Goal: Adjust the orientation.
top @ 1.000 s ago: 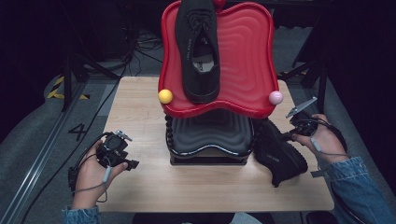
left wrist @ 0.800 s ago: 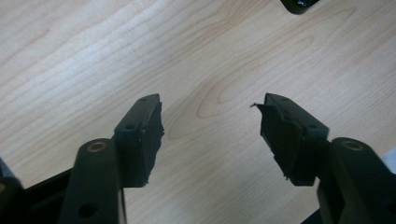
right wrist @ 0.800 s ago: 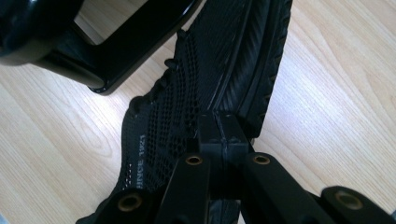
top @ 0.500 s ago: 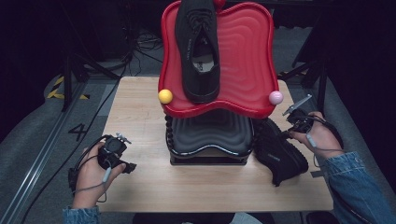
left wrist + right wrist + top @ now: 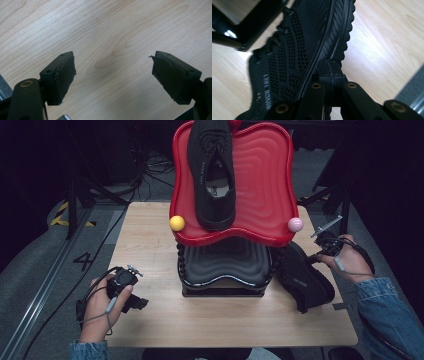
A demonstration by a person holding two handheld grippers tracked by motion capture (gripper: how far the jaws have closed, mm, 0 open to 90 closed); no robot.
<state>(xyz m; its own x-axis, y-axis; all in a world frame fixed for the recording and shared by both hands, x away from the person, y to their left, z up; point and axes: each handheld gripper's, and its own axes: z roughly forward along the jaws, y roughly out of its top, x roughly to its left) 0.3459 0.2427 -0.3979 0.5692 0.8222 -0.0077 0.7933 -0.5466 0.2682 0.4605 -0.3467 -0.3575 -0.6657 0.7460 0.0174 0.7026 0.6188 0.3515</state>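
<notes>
A black shoe [image 5: 212, 175] lies on the tilted red tray [image 5: 265, 185], which stands on a black stand [image 5: 225, 265]. A second black shoe [image 5: 305, 280] lies on its side on the table to the right of the stand. My right gripper [image 5: 314, 257] is shut, and its tips touch the ribbed sole edge of that shoe [image 5: 294, 50]; in the right gripper view the right gripper [image 5: 330, 66] shows both jaws pressed together. My left gripper [image 5: 136, 302] rests at the front left. Its jaws have just been opening, and the left gripper [image 5: 112, 77] stands open over bare wood with nothing between them.
A yellow ball [image 5: 176, 223] and a pink ball [image 5: 295, 224] sit at the red tray's lower corners. The wooden table [image 5: 225, 325] has free room in front of the stand. A black frame bar [image 5: 249, 27] runs close behind the fallen shoe.
My left gripper's jaws have spread wider while that hand stayed in place. My right hand has shifted slightly beside the fallen shoe.
</notes>
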